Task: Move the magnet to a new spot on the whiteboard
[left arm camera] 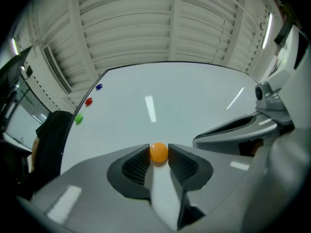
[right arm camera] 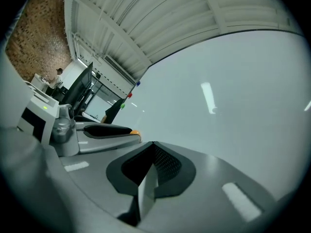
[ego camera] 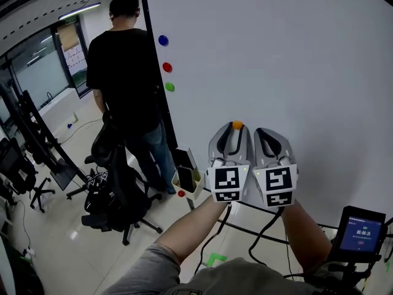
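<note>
The whiteboard (ego camera: 276, 54) fills the upper right of the head view. An orange magnet (ego camera: 237, 125) sits against it, pinched between the fingertips of my left gripper (ego camera: 236, 129). The left gripper view shows both ribbed pads pressing the sides of the orange magnet (left arm camera: 159, 152), with the left gripper (left arm camera: 159, 149) shut on it. My right gripper (ego camera: 265, 134) is right beside the left one, its jaws shut with nothing in them (right arm camera: 152, 143). Blue (ego camera: 163, 40), red (ego camera: 167, 67) and green (ego camera: 169, 86) magnets stick near the board's left edge.
A person in black (ego camera: 123, 72) stands left of the board, back turned. An office chair (ego camera: 113, 189) is below them. A small tray of markers (ego camera: 187, 180) hangs at the board's lower left. A device with a lit screen (ego camera: 362, 231) is at bottom right.
</note>
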Motion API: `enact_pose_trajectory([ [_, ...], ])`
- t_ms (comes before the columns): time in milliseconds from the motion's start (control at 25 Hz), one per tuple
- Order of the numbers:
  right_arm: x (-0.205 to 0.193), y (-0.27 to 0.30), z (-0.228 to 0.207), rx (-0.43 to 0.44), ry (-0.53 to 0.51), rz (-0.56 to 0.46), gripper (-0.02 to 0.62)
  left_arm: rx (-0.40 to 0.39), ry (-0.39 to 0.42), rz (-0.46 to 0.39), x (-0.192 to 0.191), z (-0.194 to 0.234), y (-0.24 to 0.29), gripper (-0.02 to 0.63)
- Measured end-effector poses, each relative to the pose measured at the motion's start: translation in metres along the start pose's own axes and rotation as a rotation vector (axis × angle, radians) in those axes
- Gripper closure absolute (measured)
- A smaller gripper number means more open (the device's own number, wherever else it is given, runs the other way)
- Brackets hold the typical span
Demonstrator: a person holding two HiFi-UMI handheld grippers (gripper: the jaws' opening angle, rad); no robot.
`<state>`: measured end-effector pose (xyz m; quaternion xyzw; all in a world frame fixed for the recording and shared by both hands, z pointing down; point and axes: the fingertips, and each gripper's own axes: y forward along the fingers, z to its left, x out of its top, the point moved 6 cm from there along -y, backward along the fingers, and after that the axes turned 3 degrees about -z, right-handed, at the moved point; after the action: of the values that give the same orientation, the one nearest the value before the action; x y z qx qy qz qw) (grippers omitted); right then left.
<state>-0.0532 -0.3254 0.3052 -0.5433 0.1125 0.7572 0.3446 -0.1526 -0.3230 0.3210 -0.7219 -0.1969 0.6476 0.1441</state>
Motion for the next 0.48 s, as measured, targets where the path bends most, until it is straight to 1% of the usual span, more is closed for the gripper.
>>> enact_pose_trajectory([
  [80,0.006,0.023,0.022,0.019,-0.006,-0.017,0.591,0.018,0.009,-0.001,-0.004,0.031,0.001,0.488],
  [160,0.021,0.034,0.034,0.033,-0.013,-0.03,0.591,0.032,0.011,-0.001,0.003,0.051,0.0,0.488],
  [320,0.048,0.046,0.049,0.057,-0.028,-0.046,0.591,0.062,0.002,0.001,0.02,0.077,-0.001,0.488],
  [480,0.066,0.05,0.06,0.076,-0.038,-0.058,0.591,0.094,-0.012,0.007,0.031,0.097,-0.004,0.488],
])
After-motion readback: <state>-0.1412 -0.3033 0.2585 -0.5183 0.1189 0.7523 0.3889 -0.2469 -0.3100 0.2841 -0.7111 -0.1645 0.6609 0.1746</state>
